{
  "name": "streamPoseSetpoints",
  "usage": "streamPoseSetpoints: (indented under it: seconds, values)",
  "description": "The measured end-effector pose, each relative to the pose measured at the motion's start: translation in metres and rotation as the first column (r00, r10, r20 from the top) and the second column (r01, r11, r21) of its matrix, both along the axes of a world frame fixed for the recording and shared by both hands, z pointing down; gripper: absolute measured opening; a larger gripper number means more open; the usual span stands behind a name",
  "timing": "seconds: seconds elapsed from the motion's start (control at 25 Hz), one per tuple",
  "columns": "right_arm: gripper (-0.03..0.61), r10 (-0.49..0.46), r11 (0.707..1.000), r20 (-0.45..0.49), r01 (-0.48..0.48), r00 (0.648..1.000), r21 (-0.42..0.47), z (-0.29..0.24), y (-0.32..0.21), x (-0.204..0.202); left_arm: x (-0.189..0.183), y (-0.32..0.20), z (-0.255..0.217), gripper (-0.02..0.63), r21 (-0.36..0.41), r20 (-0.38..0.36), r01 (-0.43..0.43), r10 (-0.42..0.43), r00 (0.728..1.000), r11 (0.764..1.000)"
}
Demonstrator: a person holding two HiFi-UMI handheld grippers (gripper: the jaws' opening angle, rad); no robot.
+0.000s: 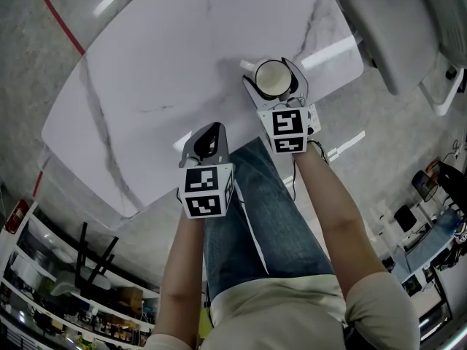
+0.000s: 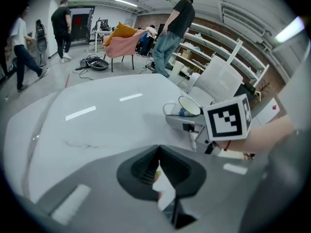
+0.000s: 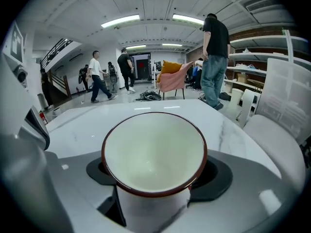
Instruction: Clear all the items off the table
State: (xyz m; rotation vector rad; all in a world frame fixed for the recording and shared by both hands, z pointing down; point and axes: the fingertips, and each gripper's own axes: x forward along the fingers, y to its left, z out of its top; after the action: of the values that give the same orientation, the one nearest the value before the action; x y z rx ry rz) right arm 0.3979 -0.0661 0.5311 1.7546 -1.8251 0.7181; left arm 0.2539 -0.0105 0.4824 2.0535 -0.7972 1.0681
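White marble table (image 1: 182,49) amid shelving (image 1: 66,297), left tongs (image 2: 157,152) pressed together, right tongs (image 3: 155,174) tight around a cup (image 3: 153,147)

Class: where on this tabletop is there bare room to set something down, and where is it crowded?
Most of the marble table is bare, from the side by the red floor line to the white chair. Only the near edge is crowded: the cup in the right gripper, and the left gripper.

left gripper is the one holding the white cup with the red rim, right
No, the right gripper has the white cup with the red rim between its jaws, as the right gripper view shows; the left gripper holds no cup.
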Motion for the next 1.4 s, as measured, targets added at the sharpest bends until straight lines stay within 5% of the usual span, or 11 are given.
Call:
streamPoseSetpoints:
  seconds: [0.44,1.4]
  values:
    - [0.402,-0.019,0.999,0.029,0.020,0.999,-0.046,-0.004,0.009,-0.013,-0.017,0.013,-0.004,0.009,0.013,-0.018,0.034,-0.034,0.999,0.999]
    - [0.402,-0.046,0.998,0.110,0.040,0.993,0.054,-0.074,0.080,-0.101,-0.091,0.085,-0.029,0.009,0.112,-0.037,0.142,-0.139,0.990,0.983]
